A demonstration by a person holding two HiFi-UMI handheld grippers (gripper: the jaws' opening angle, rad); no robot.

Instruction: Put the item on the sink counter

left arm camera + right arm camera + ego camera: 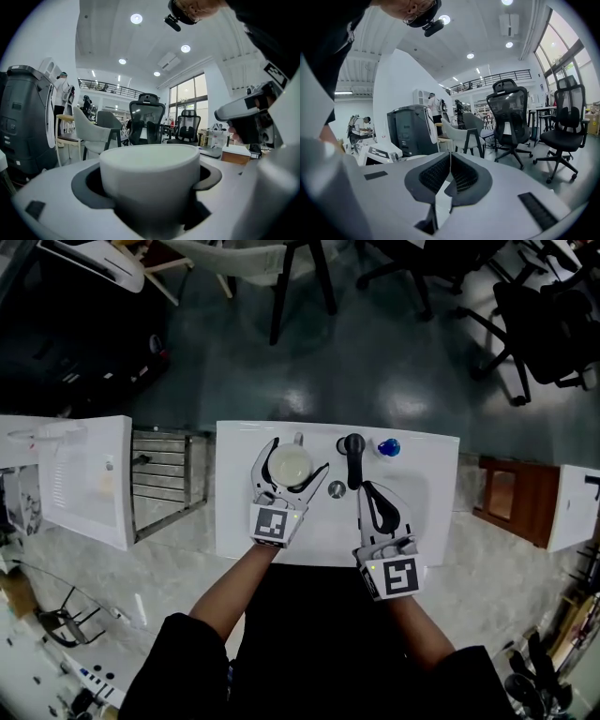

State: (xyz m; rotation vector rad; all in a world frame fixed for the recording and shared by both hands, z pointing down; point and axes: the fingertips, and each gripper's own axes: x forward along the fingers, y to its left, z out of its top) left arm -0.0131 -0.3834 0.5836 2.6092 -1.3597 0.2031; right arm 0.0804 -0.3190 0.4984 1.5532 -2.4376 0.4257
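A white cup (291, 465) sits between the jaws of my left gripper (298, 458), over the back left of the white sink counter (239, 521). In the left gripper view the cup (150, 173) fills the gap between the dark pads (86, 185), and the left gripper (150, 187) is shut on it. My right gripper (364, 487) is over the basin just right of the drain (337, 488), its jaws pressed together. The right gripper view shows the right gripper (450, 159) with its ribbed pads touching and nothing between them.
A black faucet (352, 457) and a small blue object (388, 447) stand at the counter's back edge. A metal rack (164, 474) and a white unit (84, 474) are to the left, a brown wooden stand (511, 498) to the right. Office chairs (544, 324) stand beyond.
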